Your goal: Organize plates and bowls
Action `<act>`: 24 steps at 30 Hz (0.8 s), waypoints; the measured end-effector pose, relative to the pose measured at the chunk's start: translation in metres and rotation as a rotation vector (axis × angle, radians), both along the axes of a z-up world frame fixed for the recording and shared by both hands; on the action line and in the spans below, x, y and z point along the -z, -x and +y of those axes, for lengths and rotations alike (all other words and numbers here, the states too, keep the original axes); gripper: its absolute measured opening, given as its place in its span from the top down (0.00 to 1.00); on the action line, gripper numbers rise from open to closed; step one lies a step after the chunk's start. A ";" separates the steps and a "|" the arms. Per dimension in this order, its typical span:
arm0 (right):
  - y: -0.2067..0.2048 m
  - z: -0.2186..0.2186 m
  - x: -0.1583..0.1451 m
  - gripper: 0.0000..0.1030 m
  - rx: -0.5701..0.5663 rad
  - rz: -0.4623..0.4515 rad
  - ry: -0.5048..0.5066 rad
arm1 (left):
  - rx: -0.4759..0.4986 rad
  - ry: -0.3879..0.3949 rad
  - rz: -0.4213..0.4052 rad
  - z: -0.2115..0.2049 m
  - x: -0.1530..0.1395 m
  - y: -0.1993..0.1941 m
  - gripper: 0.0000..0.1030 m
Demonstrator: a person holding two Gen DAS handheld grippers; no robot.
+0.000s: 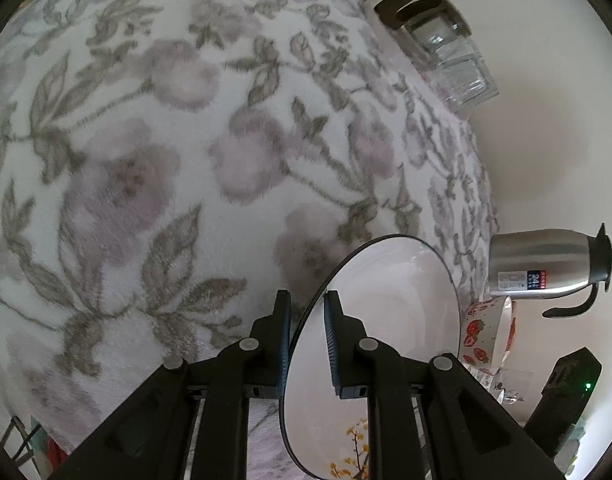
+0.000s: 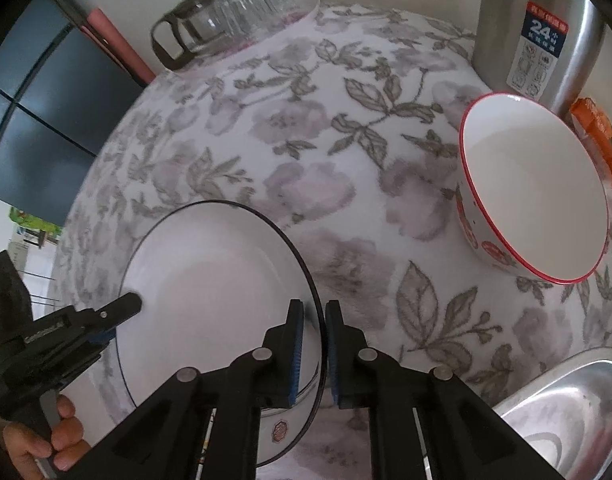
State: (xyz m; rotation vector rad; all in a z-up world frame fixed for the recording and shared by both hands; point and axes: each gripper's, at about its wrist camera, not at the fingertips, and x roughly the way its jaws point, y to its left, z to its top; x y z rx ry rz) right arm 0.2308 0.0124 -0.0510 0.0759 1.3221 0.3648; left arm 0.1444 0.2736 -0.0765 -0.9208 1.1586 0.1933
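Note:
A white plate with a thin black rim [image 2: 210, 280] is held above the floral tablecloth [image 2: 290, 152] by both grippers. My left gripper [image 1: 307, 328] is shut on the plate's [image 1: 389, 304] rim; it also shows at the plate's left edge in the right wrist view [image 2: 118, 312]. My right gripper [image 2: 314, 340] is shut on the plate's right rim. A white bowl with a red rim and strawberry print [image 2: 533, 188] sits to the right; it also shows in the left wrist view [image 1: 489, 336].
A steel thermos jug [image 2: 533, 28] stands behind the bowl, by an orange packet [image 2: 597, 136]. A glass pot and upturned glasses [image 2: 242, 12] stand at the far edge. A steel basin [image 2: 565, 412] is at the near right. A dark cabinet [image 2: 38, 120] lies left.

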 end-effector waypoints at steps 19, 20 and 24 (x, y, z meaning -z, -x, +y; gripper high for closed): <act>0.046 -0.058 -0.081 0.88 0.072 -0.165 -0.114 | 0.112 0.021 -0.239 -0.033 -0.079 0.008 0.84; 0.050 -0.064 -0.084 0.88 0.081 -0.171 -0.116 | 0.124 0.021 -0.250 -0.037 -0.083 0.008 0.84; 0.067 -0.090 -0.095 0.88 0.125 -0.197 -0.120 | 0.174 0.024 -0.282 -0.061 -0.094 0.010 0.84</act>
